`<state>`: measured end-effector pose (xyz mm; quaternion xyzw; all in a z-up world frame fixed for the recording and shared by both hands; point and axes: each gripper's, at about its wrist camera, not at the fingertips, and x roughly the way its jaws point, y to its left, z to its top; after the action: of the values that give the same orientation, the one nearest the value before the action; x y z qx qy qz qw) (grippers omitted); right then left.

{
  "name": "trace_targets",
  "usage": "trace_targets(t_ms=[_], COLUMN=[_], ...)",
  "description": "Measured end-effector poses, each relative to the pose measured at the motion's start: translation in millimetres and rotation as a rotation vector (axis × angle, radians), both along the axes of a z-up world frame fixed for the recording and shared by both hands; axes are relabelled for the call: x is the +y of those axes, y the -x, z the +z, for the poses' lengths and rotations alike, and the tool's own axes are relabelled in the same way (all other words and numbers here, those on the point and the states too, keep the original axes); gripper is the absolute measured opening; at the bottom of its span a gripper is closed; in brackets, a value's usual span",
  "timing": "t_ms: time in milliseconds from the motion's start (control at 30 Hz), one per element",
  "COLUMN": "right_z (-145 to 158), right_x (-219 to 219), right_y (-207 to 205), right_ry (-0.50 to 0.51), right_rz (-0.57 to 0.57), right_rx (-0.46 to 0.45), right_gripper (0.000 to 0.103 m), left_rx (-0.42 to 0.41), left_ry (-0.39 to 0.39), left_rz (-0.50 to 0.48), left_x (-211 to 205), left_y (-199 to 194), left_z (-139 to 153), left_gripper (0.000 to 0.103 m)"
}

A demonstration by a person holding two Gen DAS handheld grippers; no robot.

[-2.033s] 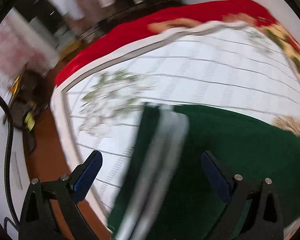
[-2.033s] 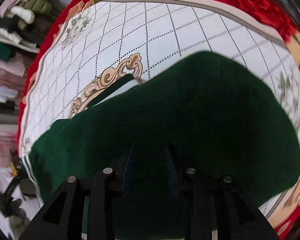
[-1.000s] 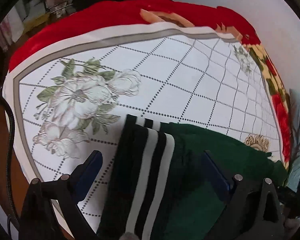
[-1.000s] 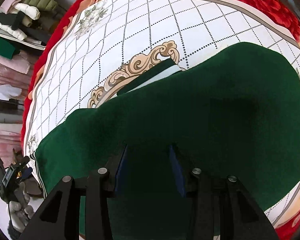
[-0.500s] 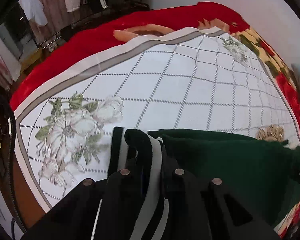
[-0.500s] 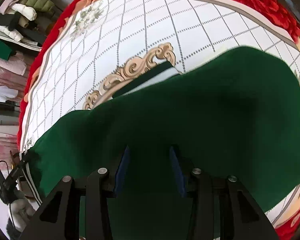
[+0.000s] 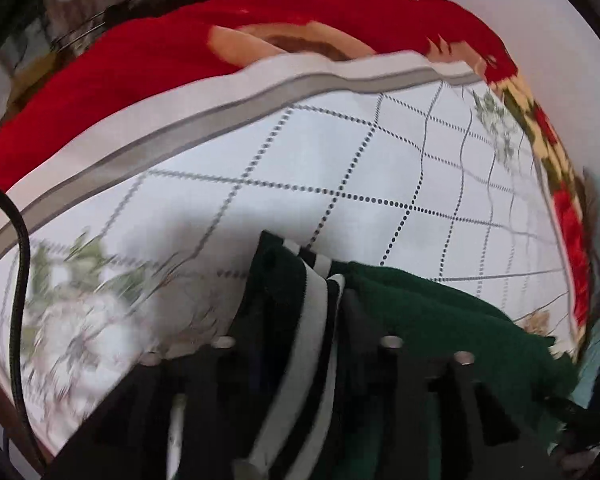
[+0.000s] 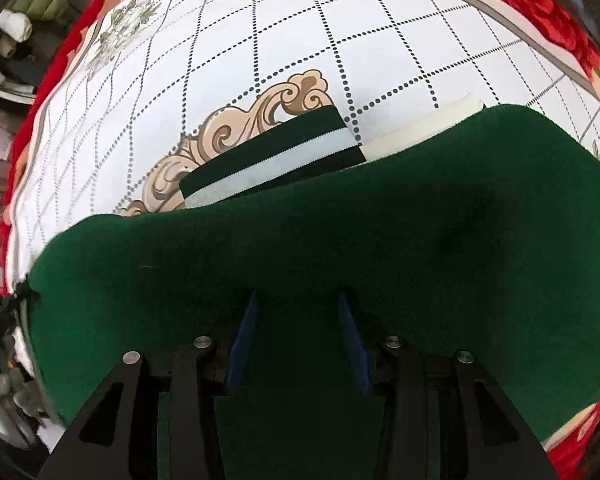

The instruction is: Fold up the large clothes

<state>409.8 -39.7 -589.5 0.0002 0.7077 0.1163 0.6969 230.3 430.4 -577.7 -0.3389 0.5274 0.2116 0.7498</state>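
A dark green garment [image 8: 340, 240] lies on the bed. In the left wrist view its black-and-white striped hem [image 7: 316, 360] stands bunched up between the fingers of my left gripper [image 7: 306, 304]. Those jaws are opening slightly, and the hem still fills the gap. The picture is blurred by motion. My right gripper [image 8: 298, 300] points straight down, shut on a thick fold of the green fabric that rises between its blue pads [image 8: 242, 344]. A striped cuff [image 8: 272, 160] and a cream edge [image 8: 420, 124] stick out from under the fold.
The bed cover [image 7: 300, 160] is white with a dotted grid, flower prints and a gold scroll [image 8: 236, 132]. A red blanket [image 7: 140, 60] borders it. A black cable [image 7: 20, 260] hangs at the left. Shelves of folded clothes [image 8: 12, 28] stand beyond the bed's left side.
The left gripper went from wide open to closed on the striped hem, then moved along the bed with it and now stands a bit wider. The right gripper sank slightly, uncovering the cuff.
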Motion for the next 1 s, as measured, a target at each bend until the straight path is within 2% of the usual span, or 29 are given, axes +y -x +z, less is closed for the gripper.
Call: trace_targets(t_ms=[33, 67, 100, 200, 300, 433, 533, 600, 733, 800, 833, 867, 933, 1000], right_z=[4, 8, 12, 23, 31, 38, 35, 29, 24, 20, 18, 16, 11, 7], right_x=[-4, -7, -13, -27, -39, -54, -64, -70, -79, -82, -84, -86, -85, -85], right_y=[0, 1, 4, 21, 42, 64, 78, 81, 83, 82, 81, 81, 80, 80], right_ry=[-0.027, -0.047, -0.070, -0.115, -0.146, -0.159, -0.157, -0.159, -0.167, -0.174, -0.180, -0.184, -0.190, -0.188], right_rz=[-0.005, -0.007, -0.013, -0.021, -0.015, -0.026, -0.061, -0.083, -0.104, -0.116, -0.123, -0.126, -0.136, -0.141], right_rx=[0.010, 0.016, 0.027, 0.048, 0.059, 0.060, 0.077, 0.096, 0.101, 0.109, 0.114, 0.118, 0.133, 0.140], right_gripper=[0.046, 0.046, 0.046, 0.049, 0.050, 0.050, 0.050, 0.050, 0.050, 0.050, 0.050, 0.050, 0.050, 0.050], left_rx=[-0.008, -0.018, -0.035, -0.071, -0.064, -0.067, -0.102, -0.143, -0.217, -0.271, -0.278, -0.297, -0.364, -0.442], left_ry=[-0.009, -0.021, -0.024, 0.008, 0.072, 0.204, 0.317, 0.320, 0.242, 0.214, 0.203, 0.179, 0.184, 0.190], left_rz=[0.015, 0.034, 0.061, 0.148, 0.254, 0.405, 0.490, 0.517, 0.560, 0.571, 0.573, 0.574, 0.532, 0.498], left_x=[-1, -2, -7, -22, -53, -93, -110, -113, -107, -101, -100, -98, -94, -94], left_y=[6, 15, 31, 74, 124, 168, 179, 173, 154, 146, 146, 145, 140, 140], left_z=[7, 16, 28, 47, 47, 21, -10, -21, -23, -22, -22, -20, -14, -4], left_gripper=[0.057, 0.078, 0.085, 0.086, 0.086, 0.086, 0.086, 0.085, 0.085, 0.081, 0.065, 0.036, 0.024, 0.022])
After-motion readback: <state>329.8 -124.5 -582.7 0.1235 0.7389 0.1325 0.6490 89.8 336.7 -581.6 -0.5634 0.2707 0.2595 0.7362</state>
